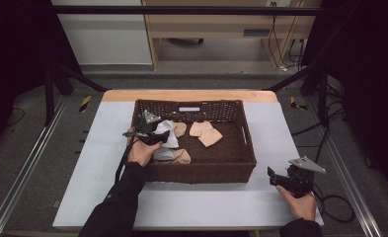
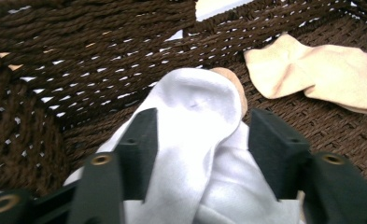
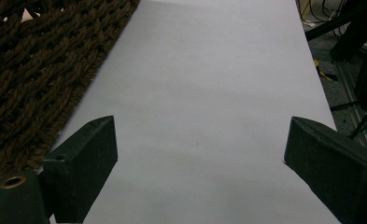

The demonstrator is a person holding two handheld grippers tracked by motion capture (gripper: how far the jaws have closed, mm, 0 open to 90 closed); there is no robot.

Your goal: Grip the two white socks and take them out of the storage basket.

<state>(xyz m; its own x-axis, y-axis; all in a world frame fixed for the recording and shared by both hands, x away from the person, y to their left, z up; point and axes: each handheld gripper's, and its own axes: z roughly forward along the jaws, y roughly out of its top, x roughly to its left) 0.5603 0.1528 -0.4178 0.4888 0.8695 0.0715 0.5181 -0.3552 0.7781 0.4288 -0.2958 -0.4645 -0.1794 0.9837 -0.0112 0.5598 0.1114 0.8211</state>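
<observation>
White sock (image 2: 197,140) lies at the wicker basket's (image 1: 201,174) left end between your left gripper's (image 2: 202,135) parted jaws, pads not pressing. Your right gripper (image 3: 200,154) gapes empty over the table (image 3: 209,93).

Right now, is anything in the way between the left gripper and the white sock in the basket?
No. The left gripper has its jaws open with the white sock lying right between them, inside the wicker basket.
</observation>
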